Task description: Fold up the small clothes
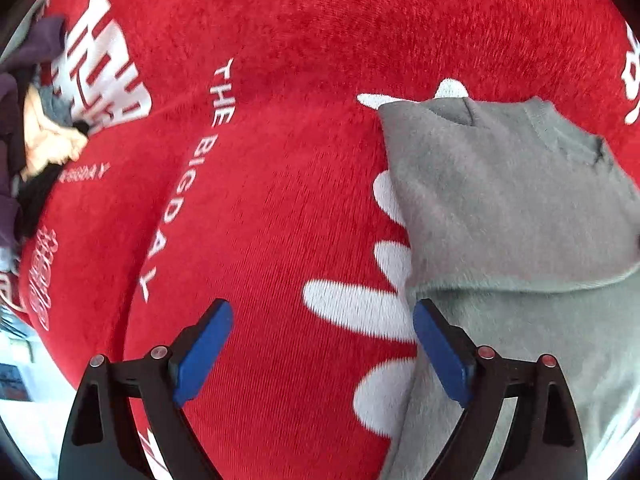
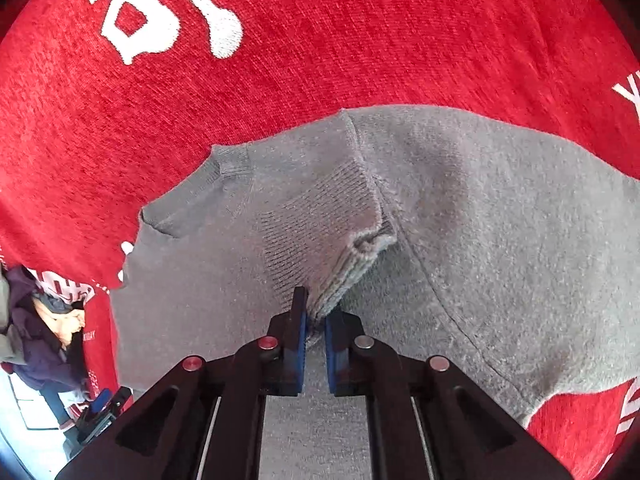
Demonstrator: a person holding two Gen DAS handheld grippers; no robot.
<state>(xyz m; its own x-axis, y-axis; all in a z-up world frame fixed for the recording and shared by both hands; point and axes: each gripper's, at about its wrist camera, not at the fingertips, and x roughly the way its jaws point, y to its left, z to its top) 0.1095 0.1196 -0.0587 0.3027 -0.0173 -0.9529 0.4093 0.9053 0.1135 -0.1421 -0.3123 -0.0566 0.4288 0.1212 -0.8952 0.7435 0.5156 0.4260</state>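
Nearest in the right wrist view: right gripper (image 2: 315, 322), fingers pressed together on the ribbed cuff (image 2: 320, 232) of a grey sweater (image 2: 500, 240) (sleeve drawn across the body). Spread beyond, on a red cloth (image 2: 360, 40) with white print covering the surface. Neckline (image 2: 192, 196) toward the left of that view.

In the left wrist view: left gripper (image 1: 322, 344) with blue fingers (image 1: 204, 354) spread wide, holding nothing, right finger at the sweater's (image 1: 512, 208) edge. Farther left, at the cloth's (image 1: 280, 40) border, a heap of dark and pale clothes (image 1: 36, 140).
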